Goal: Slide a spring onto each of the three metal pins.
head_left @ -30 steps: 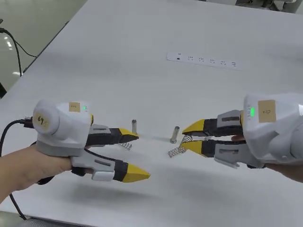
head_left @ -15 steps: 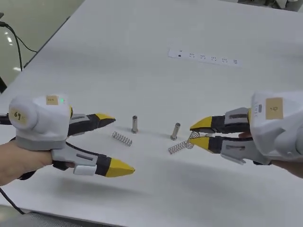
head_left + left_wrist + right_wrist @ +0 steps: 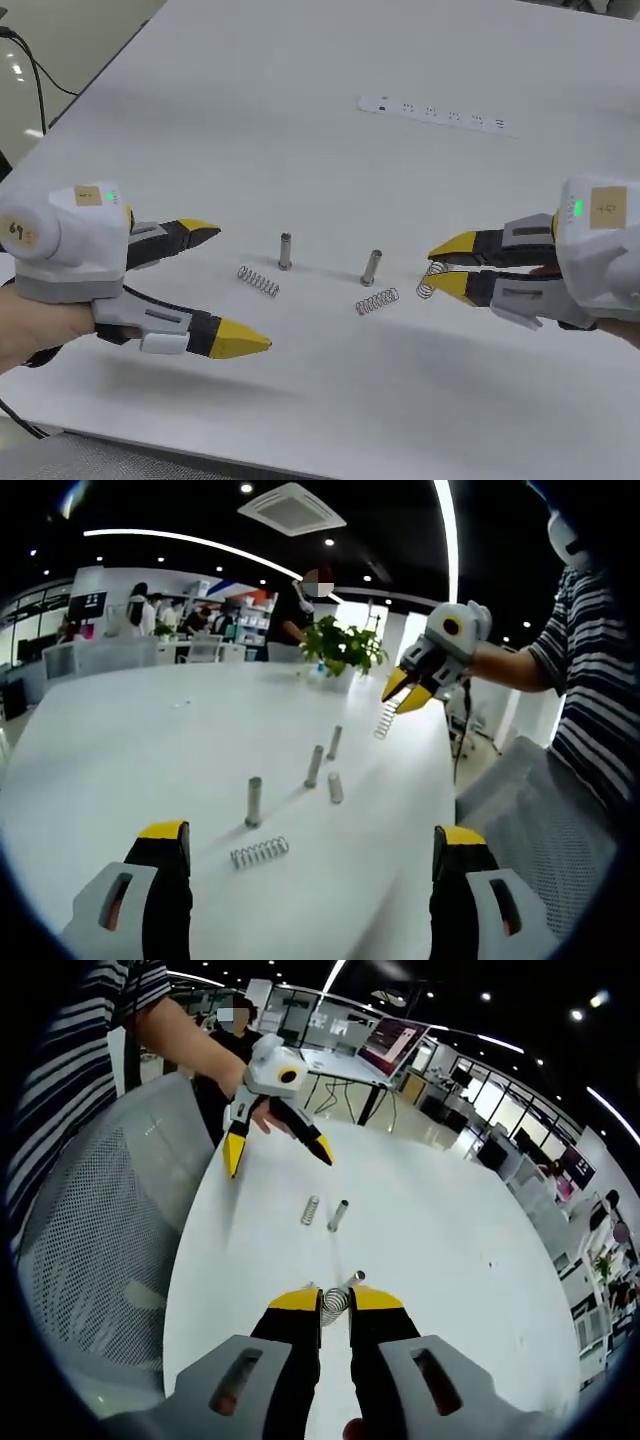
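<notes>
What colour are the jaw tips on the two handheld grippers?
Yellow, on both the left gripper and the right gripper; clearest in the head view.

A white power strip (image 3: 437,116) lies flat on the far part of the white bench (image 3: 300,120). A black cable (image 3: 40,95) runs left of the bench. A green plant (image 3: 345,650) shows at its end, and a mesh chair (image 3: 90,1230) stands beside it.

Middle: left pin (image 3: 285,250) and right pin (image 3: 371,267) upright, apart, bare gap between.
Front of pins: left spring (image 3: 258,280) and right spring (image 3: 377,300) lie loose near the bases.
Flanks: left gripper (image 3: 244,287) spread wide; right gripper (image 3: 440,268) clamps held spring (image 3: 428,283) near right pin.
Far side: table (image 3: 300,120) bare up to power strip (image 3: 437,115).
Near edge: bare.
</notes>
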A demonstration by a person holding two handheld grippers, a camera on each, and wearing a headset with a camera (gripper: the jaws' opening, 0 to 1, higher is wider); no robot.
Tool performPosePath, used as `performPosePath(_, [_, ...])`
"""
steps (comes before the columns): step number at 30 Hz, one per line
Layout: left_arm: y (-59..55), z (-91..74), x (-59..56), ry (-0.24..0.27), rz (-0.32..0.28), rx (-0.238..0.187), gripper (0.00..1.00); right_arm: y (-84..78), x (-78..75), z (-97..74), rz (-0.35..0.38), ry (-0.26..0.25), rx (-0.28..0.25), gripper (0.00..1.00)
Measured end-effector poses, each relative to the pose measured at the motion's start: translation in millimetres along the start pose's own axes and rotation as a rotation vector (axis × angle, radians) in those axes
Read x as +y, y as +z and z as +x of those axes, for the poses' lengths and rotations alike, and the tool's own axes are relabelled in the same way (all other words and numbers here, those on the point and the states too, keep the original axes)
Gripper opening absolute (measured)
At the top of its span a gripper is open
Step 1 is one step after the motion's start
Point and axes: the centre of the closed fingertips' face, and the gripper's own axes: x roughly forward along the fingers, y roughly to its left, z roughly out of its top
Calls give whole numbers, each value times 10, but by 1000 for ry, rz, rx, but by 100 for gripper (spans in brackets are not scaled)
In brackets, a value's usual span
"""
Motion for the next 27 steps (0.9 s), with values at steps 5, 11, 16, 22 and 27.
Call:
performPosePath(5, [5,-30,22,11,-5,-6,98,-144,-164,-52,32,-38,24,7])
performPosePath(11, [-7,-46,30,16,-4,-4,98,-281,-379,-122,53,-85,53,7])
performPosePath(16, [-9,-58,38,20,-8,-6,98,-343,-551,-146,86,-125,53,7])
performPosePath(22, [-12,-80,56,33,-7,-5,98,-411,-645,-97,138,-145,46,7])
performPosePath(27, [-19,-98,62,42,-13,-7,98,-453,-676,-42,158,-148,51,7])
